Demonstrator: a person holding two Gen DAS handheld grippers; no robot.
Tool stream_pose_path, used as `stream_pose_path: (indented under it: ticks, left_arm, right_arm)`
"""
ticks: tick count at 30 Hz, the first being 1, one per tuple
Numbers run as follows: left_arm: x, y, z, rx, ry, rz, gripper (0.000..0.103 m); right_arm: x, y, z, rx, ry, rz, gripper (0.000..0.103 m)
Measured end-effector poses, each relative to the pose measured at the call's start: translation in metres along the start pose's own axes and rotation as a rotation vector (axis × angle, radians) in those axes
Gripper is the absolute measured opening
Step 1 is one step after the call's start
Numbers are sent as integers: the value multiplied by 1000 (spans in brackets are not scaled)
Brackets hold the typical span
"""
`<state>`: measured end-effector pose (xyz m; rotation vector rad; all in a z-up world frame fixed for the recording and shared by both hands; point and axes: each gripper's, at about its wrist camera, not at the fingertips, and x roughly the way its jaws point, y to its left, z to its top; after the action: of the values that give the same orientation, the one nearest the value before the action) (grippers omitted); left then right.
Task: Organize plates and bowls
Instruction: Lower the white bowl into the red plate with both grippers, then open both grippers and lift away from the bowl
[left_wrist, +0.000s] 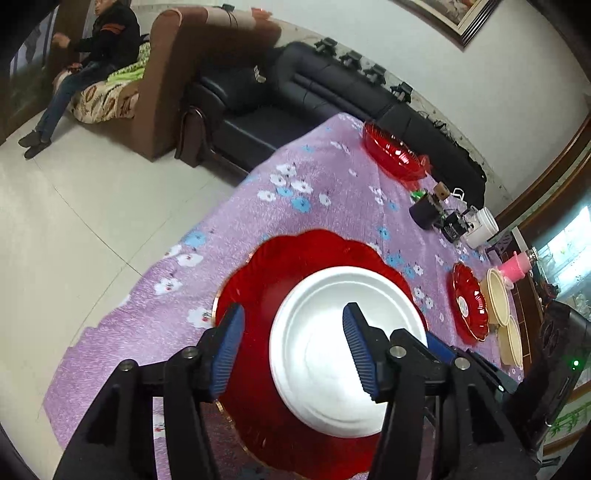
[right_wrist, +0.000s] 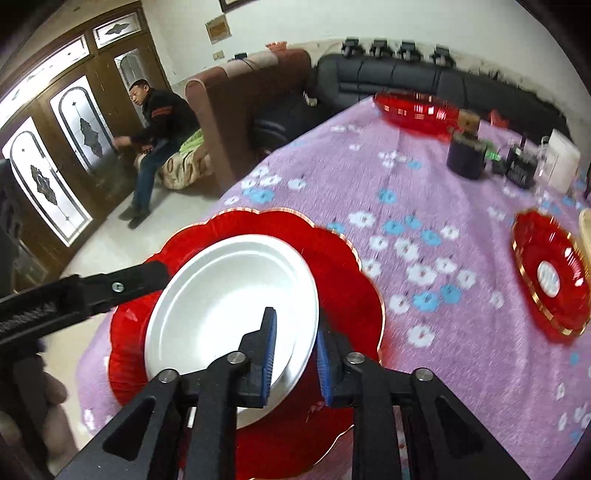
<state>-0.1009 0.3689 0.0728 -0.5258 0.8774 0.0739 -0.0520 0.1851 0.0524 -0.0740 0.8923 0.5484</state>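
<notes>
Covering the table, a purple floral cloth faces two sofas.

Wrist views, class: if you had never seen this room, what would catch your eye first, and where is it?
First comes the white plate lying on the big scalloped red plate near the table's edge, with the left gripper open above it and the right gripper's jaws astride its rim. Next, the purple flowered tablecloth, with a smaller red plate to the right and a red bowl at the far end.
</notes>
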Motion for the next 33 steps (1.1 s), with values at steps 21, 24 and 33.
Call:
stream_pose_path:
  ticks: [21, 24, 33]
  left_arm:
    - [-118, -104, -86, 193, -375, 9, 90]
    - [-108, -123, -97, 232, -334, -9, 90]
    - [-87, -150, -112, 246, -269, -18, 90]
  right_arm:
    - [-112, -52, -25, 36, -328, -171, 85]
    - [-122, -84, -33, 65, -363, -255, 85]
    - [-126, -216, -68, 383, -247, -233, 85]
